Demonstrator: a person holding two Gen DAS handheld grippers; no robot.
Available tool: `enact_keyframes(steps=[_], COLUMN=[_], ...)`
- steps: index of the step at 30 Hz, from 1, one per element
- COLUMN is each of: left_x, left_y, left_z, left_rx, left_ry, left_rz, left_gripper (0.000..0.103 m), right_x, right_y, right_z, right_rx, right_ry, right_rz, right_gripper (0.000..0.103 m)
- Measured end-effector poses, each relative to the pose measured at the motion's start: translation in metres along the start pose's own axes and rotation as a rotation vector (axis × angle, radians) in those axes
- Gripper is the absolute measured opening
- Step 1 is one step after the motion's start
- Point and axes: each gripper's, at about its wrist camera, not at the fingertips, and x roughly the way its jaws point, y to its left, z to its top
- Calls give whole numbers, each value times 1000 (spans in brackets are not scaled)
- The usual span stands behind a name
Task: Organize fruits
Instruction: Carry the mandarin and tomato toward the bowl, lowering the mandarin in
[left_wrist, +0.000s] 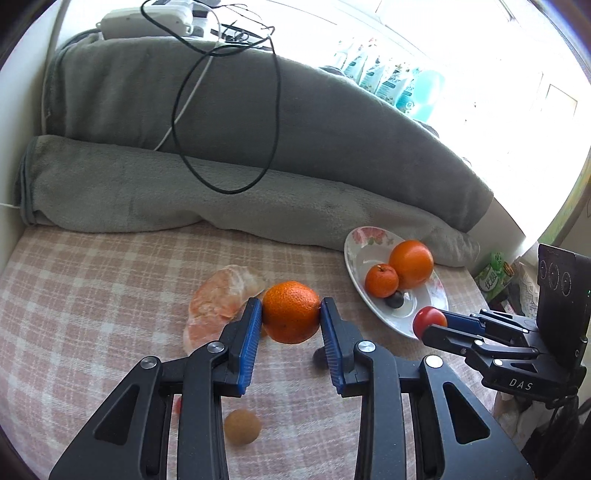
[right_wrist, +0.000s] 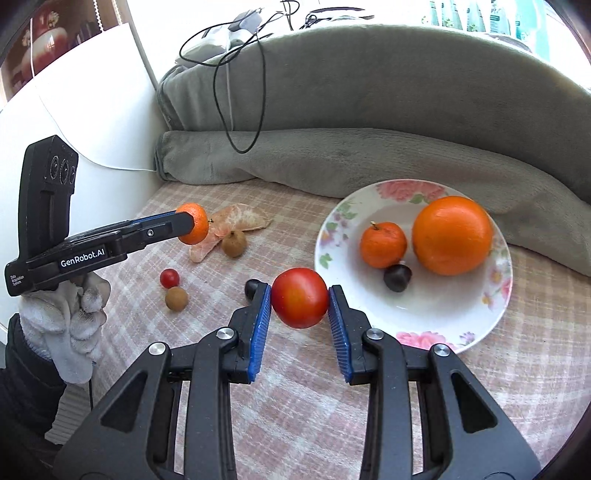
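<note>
Pink-checked cloth (right_wrist: 207, 369) covers the bed, where a flowered plate (right_wrist: 436, 314) already gathers a big orange (right_wrist: 452, 235), a mandarin and a dark plum. Both tongs are clamped on fruit lifted clear of the cloth, probably plate-bound: left gripper (left_wrist: 291, 312) pinches a tangerine (left_wrist: 291, 311), right gripper (right_wrist: 300, 298) squeezes a red tomato (right_wrist: 300, 297) just beside the rim.
</note>
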Motion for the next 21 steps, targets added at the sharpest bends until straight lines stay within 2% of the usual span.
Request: enact_keyframes(steps=[12,21], left_x=[36,61], left_y=[-47,-66], left_z=[17,25], left_rx=[65,89], left_ry=[21,51], left_rz=[-55,-65], left_gripper=[31,31], right_x=[-10,-9], right_y=[-37,-53], right_z=[-11,-12], right_rx=[53,71], right_ry=[-6,-8], right_rz=[-35,-41], right_gripper=[33,33])
